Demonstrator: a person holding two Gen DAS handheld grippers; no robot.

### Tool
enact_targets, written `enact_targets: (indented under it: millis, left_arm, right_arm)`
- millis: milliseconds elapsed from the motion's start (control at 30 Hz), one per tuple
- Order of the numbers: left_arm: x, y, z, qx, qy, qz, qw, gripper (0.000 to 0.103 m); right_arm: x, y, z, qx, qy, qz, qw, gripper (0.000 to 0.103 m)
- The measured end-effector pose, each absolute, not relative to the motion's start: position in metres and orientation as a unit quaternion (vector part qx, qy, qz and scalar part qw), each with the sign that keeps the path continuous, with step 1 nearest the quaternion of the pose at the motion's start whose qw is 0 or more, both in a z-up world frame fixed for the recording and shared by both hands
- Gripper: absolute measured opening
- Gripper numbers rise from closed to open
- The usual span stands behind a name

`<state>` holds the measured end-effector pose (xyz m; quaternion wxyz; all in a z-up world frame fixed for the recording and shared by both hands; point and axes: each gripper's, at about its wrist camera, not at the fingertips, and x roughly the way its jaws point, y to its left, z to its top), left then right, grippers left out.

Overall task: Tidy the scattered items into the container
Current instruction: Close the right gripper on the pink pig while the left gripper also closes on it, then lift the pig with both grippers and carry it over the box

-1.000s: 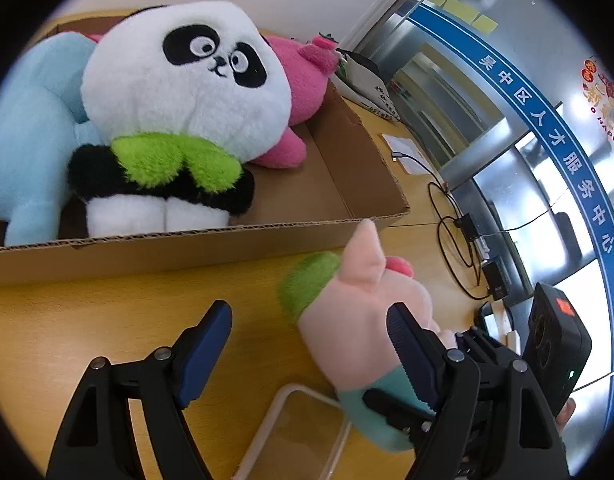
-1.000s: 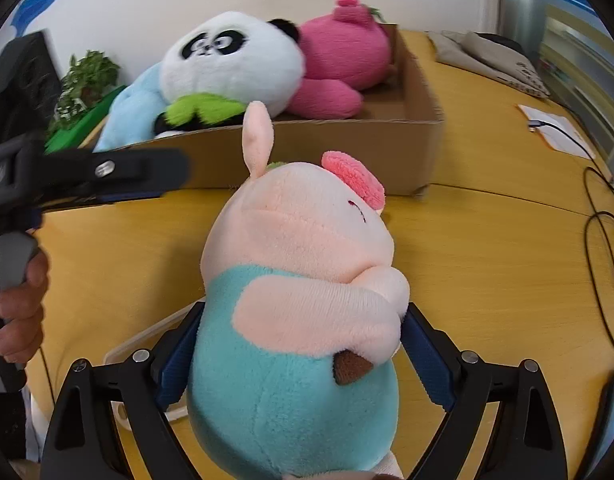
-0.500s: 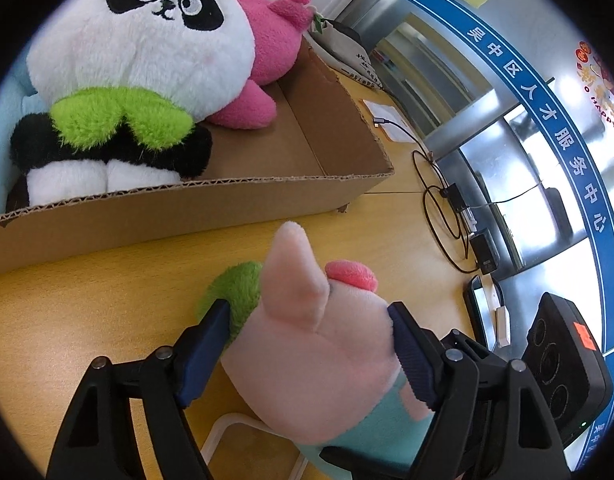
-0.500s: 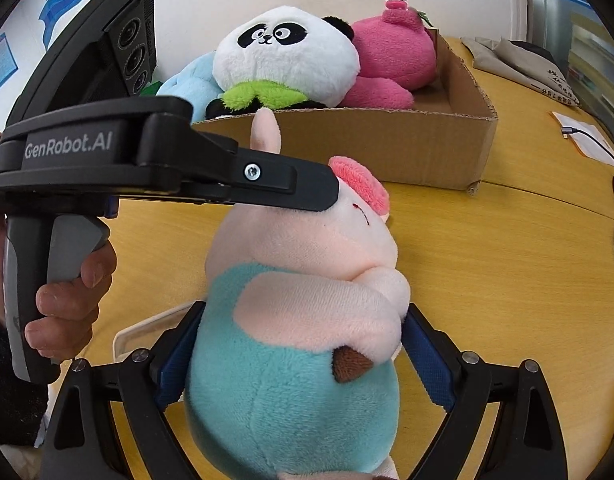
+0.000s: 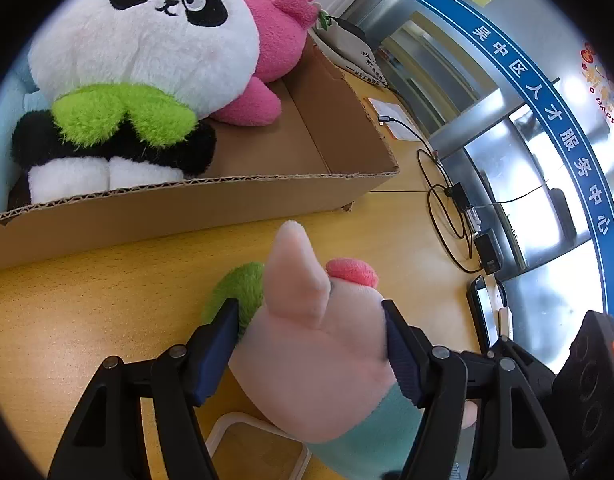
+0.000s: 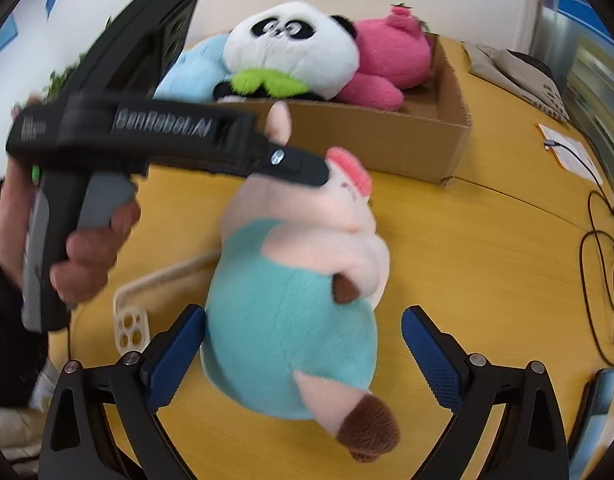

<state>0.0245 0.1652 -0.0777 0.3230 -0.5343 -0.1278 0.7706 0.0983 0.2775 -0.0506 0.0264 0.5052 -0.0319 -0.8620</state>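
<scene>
A pink pig plush (image 5: 319, 360) in a teal shirt lies on the yellow table in front of the cardboard box (image 5: 227, 200). My left gripper (image 5: 307, 320) is closing on its head, and both blue pads touch the plush. From the right wrist view one of its fingers (image 6: 291, 160) crosses the pig's (image 6: 291, 312) head. My right gripper (image 6: 303, 332) stands open around the teal body, with its right pad clear of the plush. The box (image 6: 387, 136) holds a panda (image 5: 147, 40), a pink plush (image 5: 275, 32) and a light blue plush (image 6: 195, 68).
A white plastic frame (image 6: 135, 320) lies on the table under the pig. Black cables (image 6: 603, 260) and a paper (image 6: 567, 152) lie at the right. A grey bag (image 6: 515, 68) sits behind the box. A person's hand (image 6: 87, 252) grips the left handle.
My left gripper came over the pig's head and its pads narrowed onto it. My right gripper opened off the pig's body and drew back a little.
</scene>
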Motion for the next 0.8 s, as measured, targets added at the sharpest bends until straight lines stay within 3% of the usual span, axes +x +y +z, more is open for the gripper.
enact_targets:
  millis: [33,267,800]
  left_arm:
    - [0.025,0.167,-0.077,-0.533,-0.126,0.771,0.325,0.066]
    - [0.032,0.164,-0.066,-0.528,-0.117,0.775,0.326,0.053]
    - [0.040,0.167,-0.047,-0.504,-0.084,0.795,0.327,0.045]
  right_arm:
    - [0.097,0.275,-0.057,0.510,-0.027,-0.859,0.037,0.087]
    - [0.097,0.270,-0.059,0.501,-0.032,-0.864,0.038,0.074]
    - [0.093,0.272,-0.056,0.474,-0.054,-0.878,0.050,0.072]
